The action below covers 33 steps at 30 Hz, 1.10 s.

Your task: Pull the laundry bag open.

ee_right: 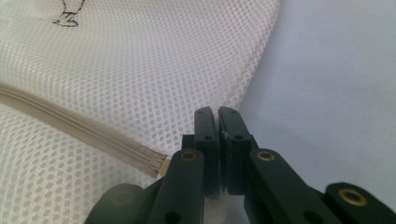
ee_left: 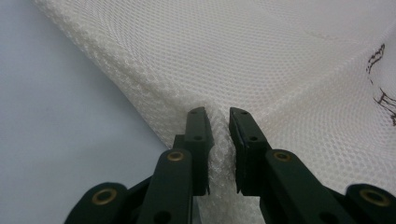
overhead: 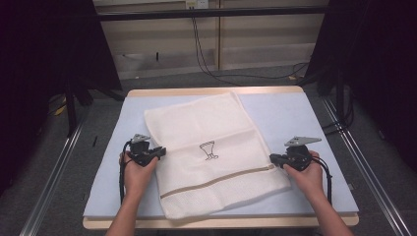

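You've got a white mesh laundry bag [overhead: 211,152] lying flat on the pale blue surface [overhead: 314,123], its long axis running from about 11 o'clock at the far end to 5 o'clock near you, tilted off square.

Left gripper [overhead: 158,151] sits at the bag's 9 o'clock edge. In the left gripper view your jaws have a bunched ridge of mesh [ee_left: 219,154] pinched up between them, with a narrow gap between the tips that the fabric fills; call that grasping the bag's side edge.

Right gripper [overhead: 273,158] is at 3 o'clock, right where the tan zipper [overhead: 216,181] ends. In the right gripper view those jaws are clenched nearly tip to tip on the bag's border, the zipper's end [ee_right: 156,164] lying just beside them at their 9 o'clock.

So each hand holds one long side, roughly level with each other across the bag, with the little printed goblet mark [overhead: 208,150] between them. The bag's bulk runs away from you past both grips, with the zipper strip on your side. Any lift looks likely to hinge on that line between your two pinches, so both would need to rise evenly.
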Each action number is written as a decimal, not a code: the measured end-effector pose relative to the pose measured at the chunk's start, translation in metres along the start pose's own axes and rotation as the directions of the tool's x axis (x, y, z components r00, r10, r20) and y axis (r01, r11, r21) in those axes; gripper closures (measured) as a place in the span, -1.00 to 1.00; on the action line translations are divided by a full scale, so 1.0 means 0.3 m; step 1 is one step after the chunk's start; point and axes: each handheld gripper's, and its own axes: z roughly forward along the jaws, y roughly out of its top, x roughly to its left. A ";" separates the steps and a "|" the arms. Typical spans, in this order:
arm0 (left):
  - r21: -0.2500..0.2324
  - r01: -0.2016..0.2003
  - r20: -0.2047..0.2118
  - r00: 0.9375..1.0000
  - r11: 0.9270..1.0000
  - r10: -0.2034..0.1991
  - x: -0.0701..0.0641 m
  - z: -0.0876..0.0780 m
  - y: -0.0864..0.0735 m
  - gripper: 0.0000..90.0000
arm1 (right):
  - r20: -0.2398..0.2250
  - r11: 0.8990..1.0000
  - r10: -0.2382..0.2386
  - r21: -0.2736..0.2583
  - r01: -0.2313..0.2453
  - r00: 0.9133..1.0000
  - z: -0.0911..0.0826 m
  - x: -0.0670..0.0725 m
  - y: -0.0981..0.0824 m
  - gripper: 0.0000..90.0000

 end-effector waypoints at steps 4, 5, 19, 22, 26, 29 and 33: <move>-0.028 -0.033 -0.007 0.999 0.999 0.033 0.000 0.040 0.025 0.67 | -0.002 0.999 -0.014 0.043 0.014 1.000 -0.024 0.037 -0.029 0.94; -0.023 -0.026 -0.002 1.000 0.999 0.026 0.003 0.039 0.028 0.63 | -0.006 0.999 -0.010 0.036 0.010 1.000 -0.029 0.040 -0.031 0.93; 0.061 0.013 0.003 1.000 0.998 -0.014 -0.012 -0.068 -0.018 -0.06 | 0.060 0.998 0.004 -0.055 -0.001 0.998 0.010 -0.011 0.035 0.44; 0.080 0.017 0.013 1.000 0.997 -0.018 -0.014 -0.076 -0.034 -0.04 | 0.065 0.998 0.014 -0.063 -0.010 0.998 0.023 -0.023 0.043 0.38; 0.097 0.003 0.009 1.000 0.995 -0.003 -0.035 -0.071 -0.056 -0.02 | 0.053 0.999 0.012 -0.045 -0.010 0.999 0.056 -0.033 0.057 0.34; 0.103 -0.017 0.006 1.000 0.995 0.017 -0.045 -0.075 -0.062 0.20 | 0.050 1.000 -0.001 -0.011 0.001 0.999 0.092 -0.031 0.062 0.42; 0.114 -0.022 0.016 1.000 0.993 0.021 -0.058 -0.067 -0.057 0.70 | 0.043 1.000 -0.006 0.021 0.005 0.999 0.100 -0.018 0.060 0.84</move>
